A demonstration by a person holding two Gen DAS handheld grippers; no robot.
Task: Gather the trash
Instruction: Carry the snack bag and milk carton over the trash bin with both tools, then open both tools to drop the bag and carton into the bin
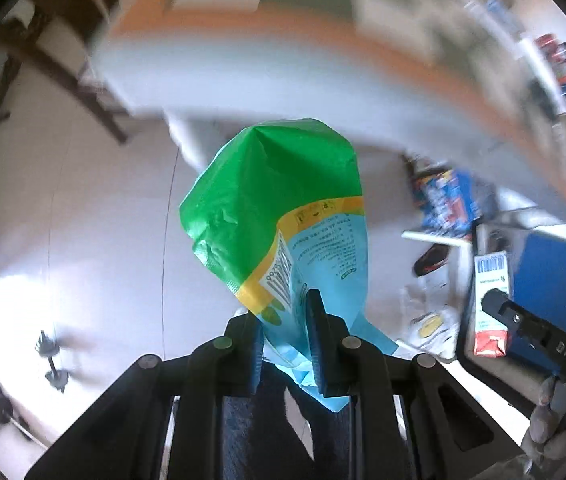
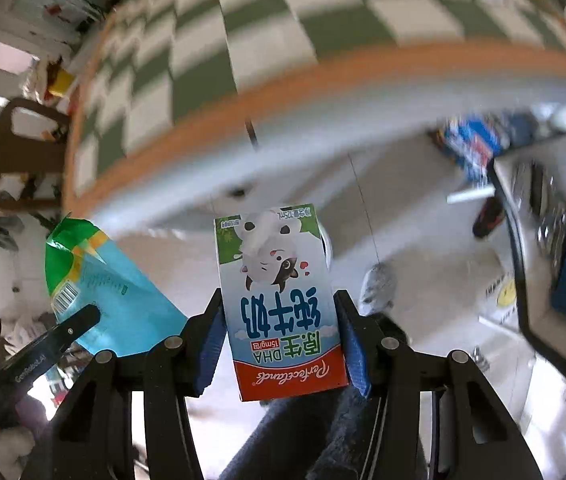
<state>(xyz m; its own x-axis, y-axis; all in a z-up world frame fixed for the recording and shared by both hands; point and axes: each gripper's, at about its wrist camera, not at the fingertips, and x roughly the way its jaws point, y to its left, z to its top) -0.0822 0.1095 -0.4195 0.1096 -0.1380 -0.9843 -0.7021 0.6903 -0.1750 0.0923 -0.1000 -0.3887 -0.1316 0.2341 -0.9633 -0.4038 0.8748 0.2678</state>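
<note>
the left claw (image 1: 285, 344) is pinched nearly closed on the lower edge of a green and blue snack bag (image 1: 279, 216), which stands up limp and crumpled beyond the fingertips; a thin film wrapper leaves the jaws almost no gap, so the narrow grip fits it. the right claw (image 2: 281, 344) stands partly open with its blue pads (image 2: 353, 344) pressed on both sides of a small milk carton (image 2: 279, 296), printed with a cartoon cow and held upside down to the camera, its red end nearest the hinge. the carton's stiff walls keep the jaws apart. both pieces of trash are off any surface and carried in the air, one per hand, which probably means they are on their way to a bin; no bin can be made out for certain.

below and ahead lies a pale, glossy floor (image 1: 83, 220). a table (image 2: 283, 72) with an orange edge and a green and white checked cloth curves across the upper frames, heavily blurred. the room is cluttered: a dark wooden chair (image 2: 19, 152), blue printed boxes (image 1: 447, 200), a shoe (image 1: 429, 260) and a grey toy mouse (image 2: 379, 286) on the floor.
</note>
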